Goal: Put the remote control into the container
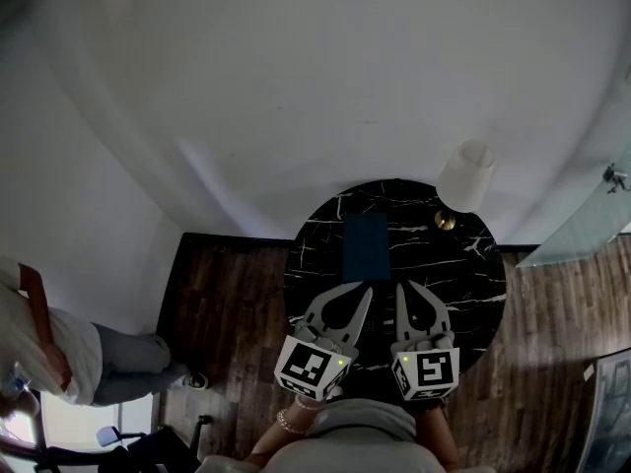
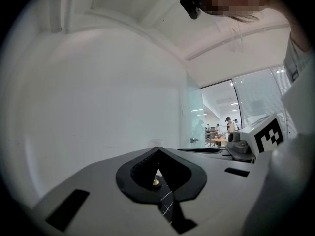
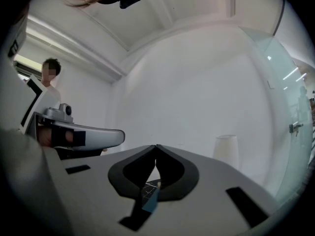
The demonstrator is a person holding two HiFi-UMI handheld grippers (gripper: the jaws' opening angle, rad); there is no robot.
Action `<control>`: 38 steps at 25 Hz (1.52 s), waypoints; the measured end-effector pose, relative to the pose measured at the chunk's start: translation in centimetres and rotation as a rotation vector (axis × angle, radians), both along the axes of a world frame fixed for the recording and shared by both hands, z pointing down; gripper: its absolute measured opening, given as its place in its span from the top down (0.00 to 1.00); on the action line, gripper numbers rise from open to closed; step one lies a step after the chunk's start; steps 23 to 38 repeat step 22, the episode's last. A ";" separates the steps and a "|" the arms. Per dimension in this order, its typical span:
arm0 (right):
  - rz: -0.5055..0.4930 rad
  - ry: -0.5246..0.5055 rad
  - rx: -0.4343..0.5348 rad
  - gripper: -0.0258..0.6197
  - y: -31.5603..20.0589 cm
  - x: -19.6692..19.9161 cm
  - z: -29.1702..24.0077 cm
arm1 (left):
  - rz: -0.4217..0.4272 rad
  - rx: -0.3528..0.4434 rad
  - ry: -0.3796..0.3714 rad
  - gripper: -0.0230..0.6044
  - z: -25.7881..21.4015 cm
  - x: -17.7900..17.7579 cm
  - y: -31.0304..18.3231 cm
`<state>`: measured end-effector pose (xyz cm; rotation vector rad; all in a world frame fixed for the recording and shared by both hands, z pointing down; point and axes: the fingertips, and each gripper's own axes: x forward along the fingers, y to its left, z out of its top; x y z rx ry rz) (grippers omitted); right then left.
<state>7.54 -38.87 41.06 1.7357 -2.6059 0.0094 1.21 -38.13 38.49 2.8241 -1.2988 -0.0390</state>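
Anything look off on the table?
Nothing spilled or askew: the dark blue rectangular item lies flat on the black marble table, and the white lamp stands upright at its far edge. One oddity: no remote control shows in any view.

This looks like an office lounge corner. A round black marble worktop (image 1: 463, 264) with a white lamp (image 1: 466, 175) stands on dark wood flooring (image 1: 227, 304) by a bare white wall (image 1: 296, 87). Beyond a glass partition (image 2: 194, 117), people (image 2: 229, 123) stand among desks (image 2: 219, 140).
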 end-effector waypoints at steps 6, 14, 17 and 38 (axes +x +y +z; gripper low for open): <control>-0.003 0.003 -0.003 0.94 0.1 -0.4 0.1 | -0.012 0.000 -0.003 0.95 0.1 -0.6 0.1; -0.018 0.011 0.004 0.94 0.4 -1.1 0.0 | -0.019 0.002 -0.007 0.95 0.1 -1.0 0.6; -0.018 0.005 0.001 0.94 0.5 -1.2 -0.1 | -0.021 0.002 -0.006 0.95 0.0 -1.2 0.8; -0.021 0.007 -0.002 0.94 0.7 -1.5 -0.1 | -0.021 0.003 -0.005 0.95 -0.1 -1.3 1.0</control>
